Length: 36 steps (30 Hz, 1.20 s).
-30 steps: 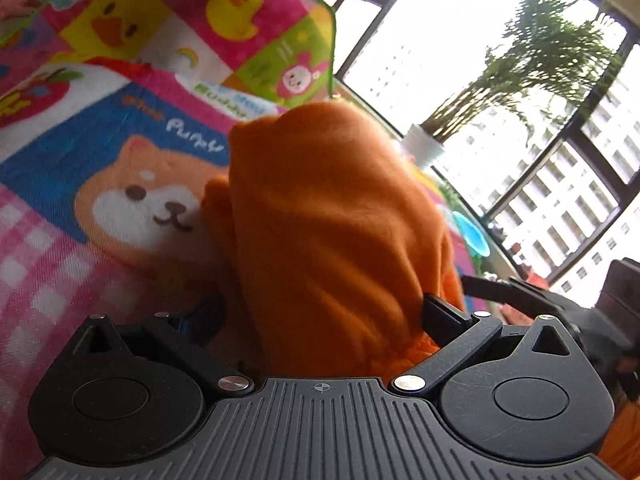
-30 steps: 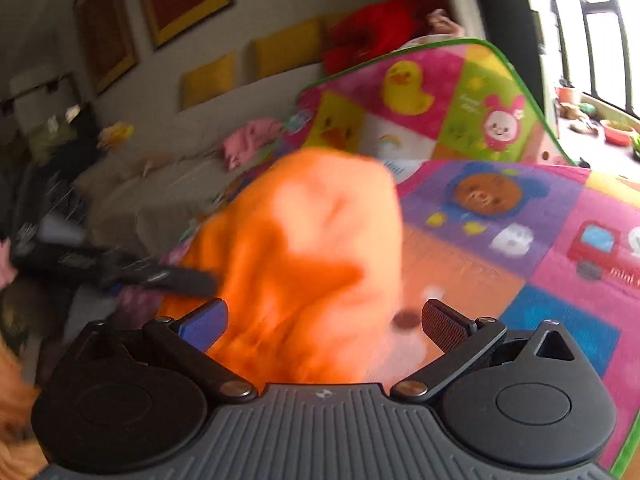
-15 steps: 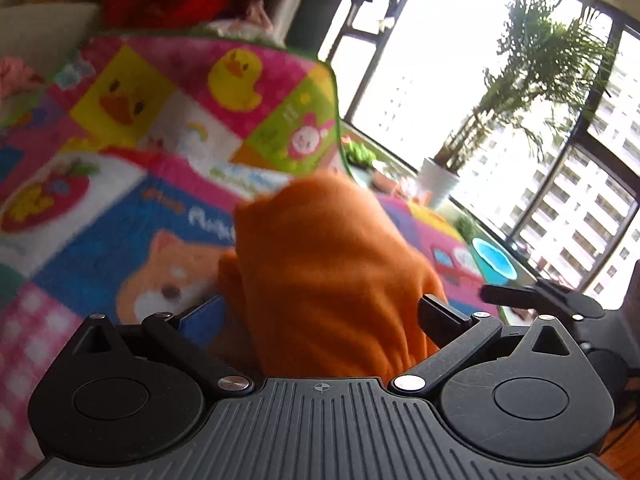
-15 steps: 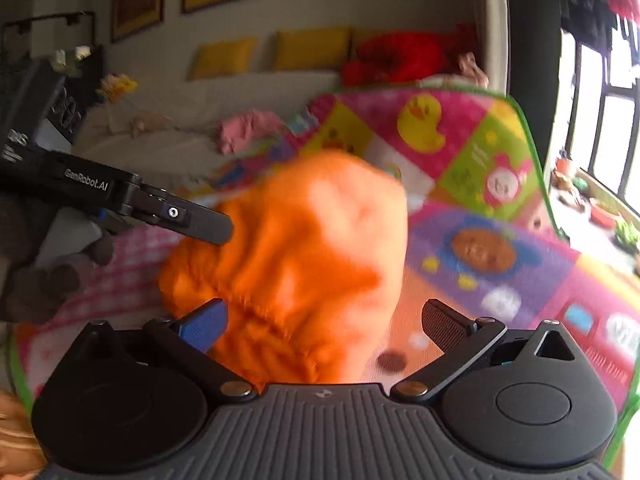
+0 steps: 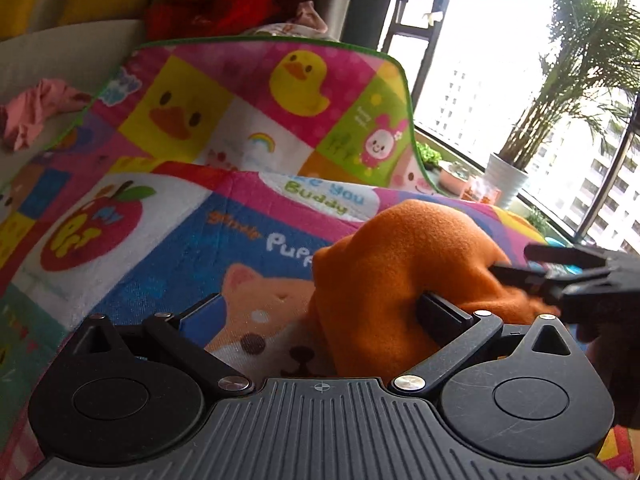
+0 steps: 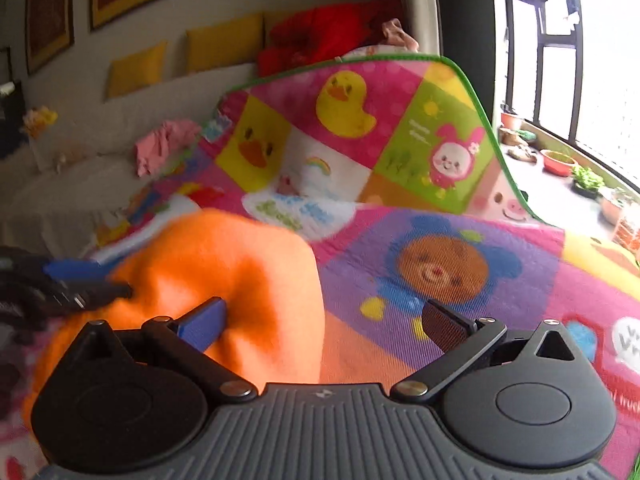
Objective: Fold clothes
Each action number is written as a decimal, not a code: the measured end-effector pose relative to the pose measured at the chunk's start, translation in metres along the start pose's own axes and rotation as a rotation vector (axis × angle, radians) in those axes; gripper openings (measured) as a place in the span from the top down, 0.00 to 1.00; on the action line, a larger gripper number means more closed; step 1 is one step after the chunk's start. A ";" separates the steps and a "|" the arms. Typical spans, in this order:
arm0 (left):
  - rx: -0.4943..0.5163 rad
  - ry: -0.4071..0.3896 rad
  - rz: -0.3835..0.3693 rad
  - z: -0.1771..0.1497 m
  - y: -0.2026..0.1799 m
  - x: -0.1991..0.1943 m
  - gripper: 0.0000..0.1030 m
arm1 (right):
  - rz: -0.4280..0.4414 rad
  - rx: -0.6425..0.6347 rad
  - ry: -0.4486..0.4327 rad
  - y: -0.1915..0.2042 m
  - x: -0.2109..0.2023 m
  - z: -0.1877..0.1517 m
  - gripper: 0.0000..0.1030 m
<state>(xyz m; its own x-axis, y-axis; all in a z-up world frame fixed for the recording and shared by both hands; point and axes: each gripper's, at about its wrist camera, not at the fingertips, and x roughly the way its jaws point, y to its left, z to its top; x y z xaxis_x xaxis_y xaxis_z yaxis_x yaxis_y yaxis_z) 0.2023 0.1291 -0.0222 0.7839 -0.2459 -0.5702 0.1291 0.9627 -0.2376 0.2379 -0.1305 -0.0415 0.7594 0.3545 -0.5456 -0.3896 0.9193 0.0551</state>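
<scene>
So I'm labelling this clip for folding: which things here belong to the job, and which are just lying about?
Job: orange garment; left hand-held gripper; right hand-held gripper; play mat underneath.

Lying about: pink clothing; yellow cushions; potted palm; red heap.

both wrist views look low and close across the play mat (image 5: 168, 216), sharing its upturned duck corner.

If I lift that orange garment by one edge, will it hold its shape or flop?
The orange garment will probably flop: it already lies in a soft, rounded bunch on the play mat. Its fuzzy, fleece-like surface should grip the pads rather than slip. It looks light, so a one-edge lift likely lets the rest dangle and unfold.
</scene>
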 end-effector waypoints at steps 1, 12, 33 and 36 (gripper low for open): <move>-0.004 0.003 -0.010 0.000 0.002 0.002 0.00 | -0.003 -0.004 0.002 0.000 0.003 0.000 0.00; -0.043 0.005 -0.058 -0.001 0.010 0.003 0.00 | 0.015 -0.003 -0.024 -0.005 0.003 -0.002 0.00; 0.088 0.113 -0.128 0.022 -0.014 0.035 0.00 | 0.068 -0.240 -0.045 0.024 0.009 -0.032 0.04; 0.111 0.079 -0.090 0.037 -0.018 0.058 0.00 | 0.001 -0.245 -0.062 0.014 0.033 -0.016 0.04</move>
<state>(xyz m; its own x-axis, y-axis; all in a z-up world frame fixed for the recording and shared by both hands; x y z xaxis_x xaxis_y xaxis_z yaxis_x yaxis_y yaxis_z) 0.2680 0.1018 -0.0223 0.7165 -0.3359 -0.6114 0.2665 0.9417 -0.2052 0.2491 -0.1084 -0.0719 0.7867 0.3720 -0.4928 -0.4992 0.8529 -0.1531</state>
